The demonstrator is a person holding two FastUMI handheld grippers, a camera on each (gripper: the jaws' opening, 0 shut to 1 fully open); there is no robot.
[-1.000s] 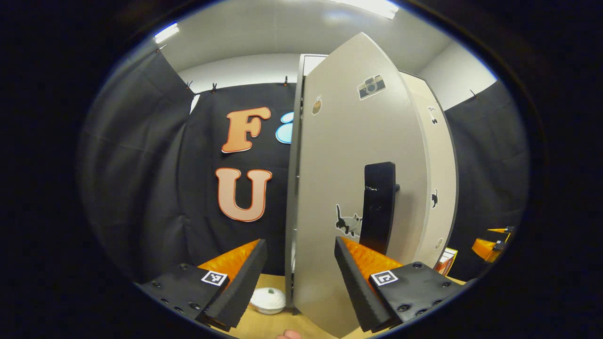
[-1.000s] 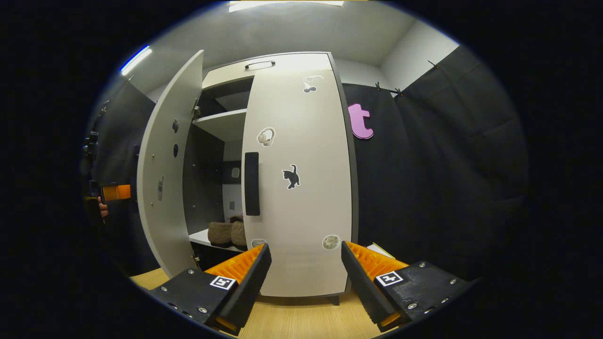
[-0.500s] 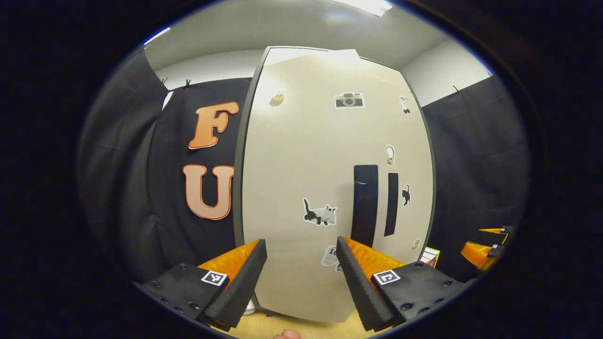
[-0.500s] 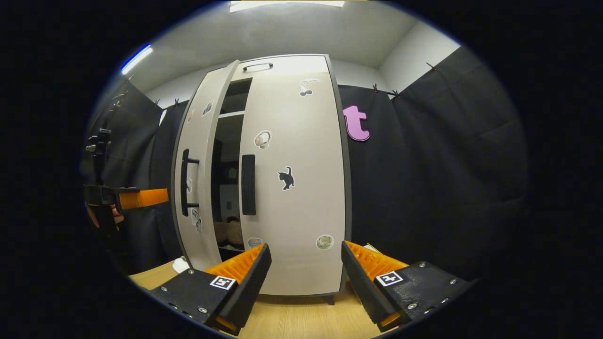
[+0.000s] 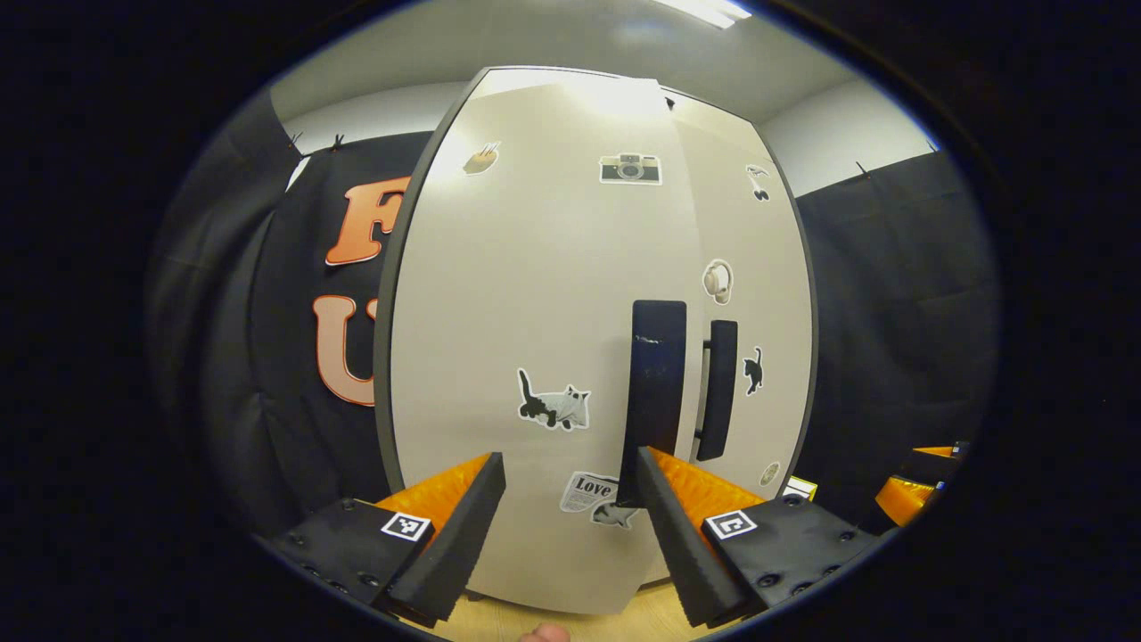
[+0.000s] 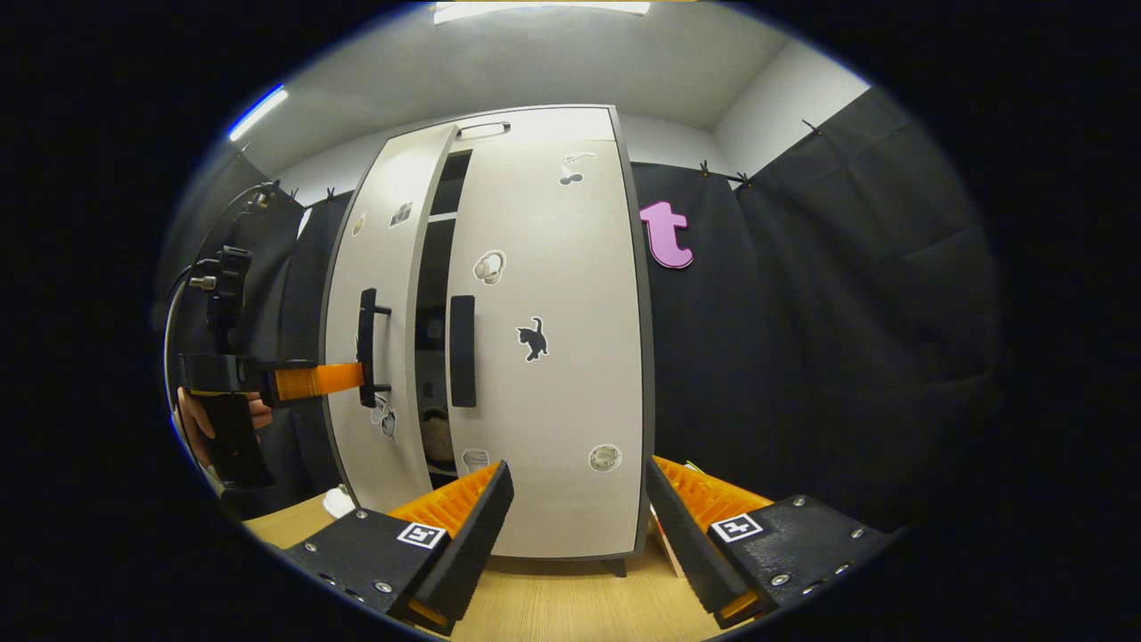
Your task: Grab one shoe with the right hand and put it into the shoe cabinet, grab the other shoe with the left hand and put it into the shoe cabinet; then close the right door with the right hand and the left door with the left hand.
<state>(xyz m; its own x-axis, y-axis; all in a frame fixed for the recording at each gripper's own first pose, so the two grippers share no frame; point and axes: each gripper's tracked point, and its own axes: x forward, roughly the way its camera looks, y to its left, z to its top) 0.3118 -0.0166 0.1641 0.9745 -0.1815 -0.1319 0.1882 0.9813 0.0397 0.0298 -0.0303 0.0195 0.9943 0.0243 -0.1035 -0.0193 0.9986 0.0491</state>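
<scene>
While the left gripper points at the shoe cabinet from close by, the left gripper view shows its two fingers spread apart with nothing between them, the left door filling the space straight ahead. That door's dark vertical handle stands just above and beside the gripper's right-hand finger, though contact cannot be told. Beyond the handle, further to the gripper's right, the right door lies flush with its own dark handle close alongside. Stickers dot both doors, among them a cat sticker just above the gap between the fingers and a camera sticker high up. A strip of pale wooden surface shows beneath the cabinet, at the gripper's base. Turning to the right gripper view, the right gripper likewise has its fingers wide apart and empty, held back from the cabinet and aimed at the lower part of the right door, which sits closed. To this gripper's left the left door stands slightly ajar, a dark narrow gap remaining between the two doors, and through it a shoe can be glimpsed low inside the cabinet. Far off to the left, the left gripper, held in a hand, reaches the left door beside its handle.
</scene>
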